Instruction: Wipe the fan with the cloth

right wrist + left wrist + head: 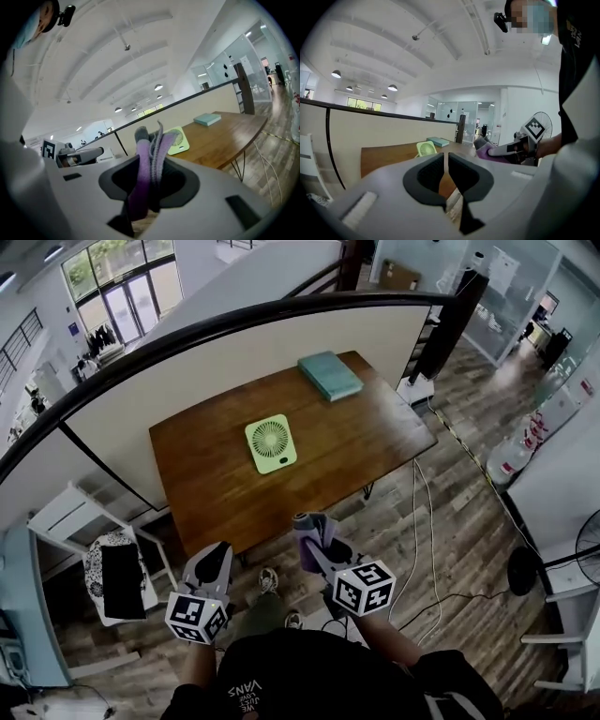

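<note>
While the right gripper [149, 180] clamps the cloth [151, 150] and the left gripper [446, 173] sits closed, the shirt [281, 676] reads "VANS".

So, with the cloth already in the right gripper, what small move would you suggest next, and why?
Probably carry the right gripper forward over the table toward the fan. Its jaws are clamped on the purple cloth, but it hangs short of the table's near edge, and the fan lies flat mid-table, untouched. The left gripper is shut and empty.
</note>
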Motion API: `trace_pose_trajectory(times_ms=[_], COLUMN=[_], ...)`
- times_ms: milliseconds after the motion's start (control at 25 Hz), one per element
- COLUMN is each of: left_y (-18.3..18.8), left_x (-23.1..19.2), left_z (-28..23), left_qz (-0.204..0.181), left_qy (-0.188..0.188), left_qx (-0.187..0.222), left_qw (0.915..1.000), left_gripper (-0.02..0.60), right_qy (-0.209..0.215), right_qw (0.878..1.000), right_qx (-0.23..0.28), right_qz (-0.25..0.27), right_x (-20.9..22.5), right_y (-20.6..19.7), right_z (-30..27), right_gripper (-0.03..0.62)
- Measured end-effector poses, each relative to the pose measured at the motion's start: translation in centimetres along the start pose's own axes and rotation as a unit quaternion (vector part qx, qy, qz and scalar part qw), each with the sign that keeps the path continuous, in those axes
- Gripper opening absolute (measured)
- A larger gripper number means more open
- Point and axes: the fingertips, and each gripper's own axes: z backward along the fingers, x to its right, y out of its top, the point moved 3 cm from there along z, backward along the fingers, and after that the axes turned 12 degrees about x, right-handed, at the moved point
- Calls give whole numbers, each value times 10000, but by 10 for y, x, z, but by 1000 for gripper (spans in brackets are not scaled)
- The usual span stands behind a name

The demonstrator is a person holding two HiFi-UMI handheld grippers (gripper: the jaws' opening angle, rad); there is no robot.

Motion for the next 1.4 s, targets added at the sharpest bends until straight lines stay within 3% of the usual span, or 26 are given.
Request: trace_pose_trajectory(times_ms=[240,320,920,1160,1400], left_y=[-18,-25,-78,-102,-120], left_x=[-26,-38,-98,-115,-123], left_z=[-55,-77,-206,-228,-250], left_qz=[38,54,536,803,814], left_qy=[-104,-143,-610,-305,-228], left_qx=[-159,-285,-951,-1184,-1183], left_qw=[9998,9995,9922,9892,9894], left_gripper=[28,117,147,164,172], right_qy=[20,19,-49,46,331], right_qw=[9999,9998,9975,9962,9939], right_qx=[-106,-144,-558,-730,-927], right_qz=[125,150,428,466,495], right_x=[29,39,90,103,118], right_y=[10,14,30,30,24], right_z=[-42,-58,-172,-195,-221], right_gripper=[111,112,111,112,111])
